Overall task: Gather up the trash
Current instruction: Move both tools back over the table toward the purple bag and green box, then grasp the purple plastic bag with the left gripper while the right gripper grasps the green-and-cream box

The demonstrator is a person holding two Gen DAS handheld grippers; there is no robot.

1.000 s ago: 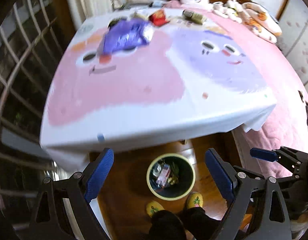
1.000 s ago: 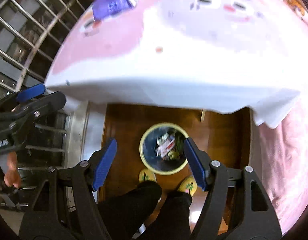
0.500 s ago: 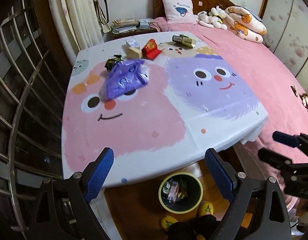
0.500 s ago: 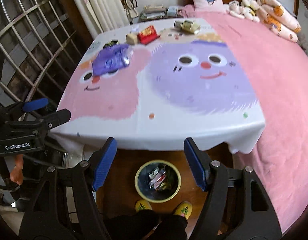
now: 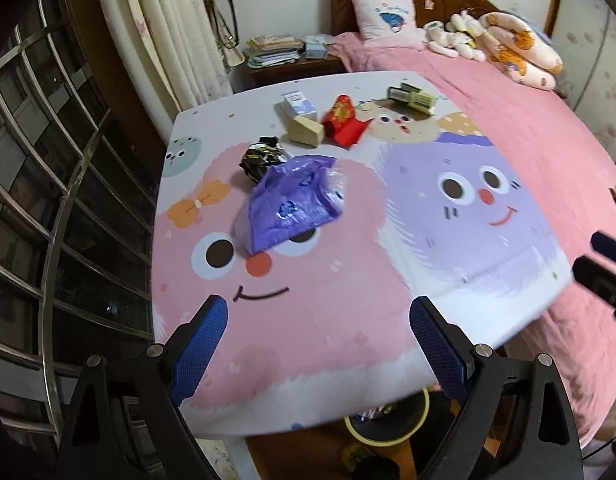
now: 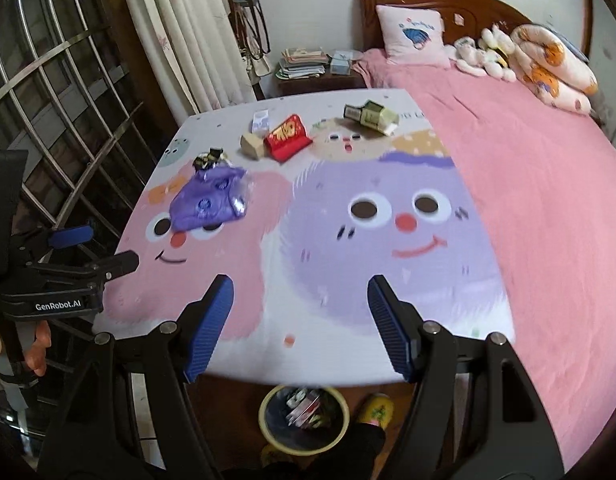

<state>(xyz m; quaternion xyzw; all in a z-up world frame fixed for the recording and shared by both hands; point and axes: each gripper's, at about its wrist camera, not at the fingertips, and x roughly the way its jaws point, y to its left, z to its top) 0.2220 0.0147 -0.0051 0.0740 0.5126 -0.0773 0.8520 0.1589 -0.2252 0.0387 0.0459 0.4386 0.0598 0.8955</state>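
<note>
So the trash is scattered on the cartoon-print worktop (image 6: pixel 388 320): a crumpled purple plastic bag (image 5: pixel 293 202) over the pink face, a black crinkled wrapper (image 5: pixel 263 156) touching its far edge, then a tan box (image 5: pixel 305 133), red packet (image 5: pixel 344 122), white-blue carton (image 5: pixel 297 105) and green packs (image 5: pixel 412 98) farther back. On the floor below the near edge sits a round yellow-rimmed bin (image 6: pixel 303 420) with wrappers already in it.

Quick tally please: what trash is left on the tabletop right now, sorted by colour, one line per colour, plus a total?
Purple: 1, plastic bag
Black and gold: 1, crumpled wrapper
Tan: 1, small box
Red: 1, red packet
White and blue: 1, small carton
Green: 1, green pack
Total: 6
</note>
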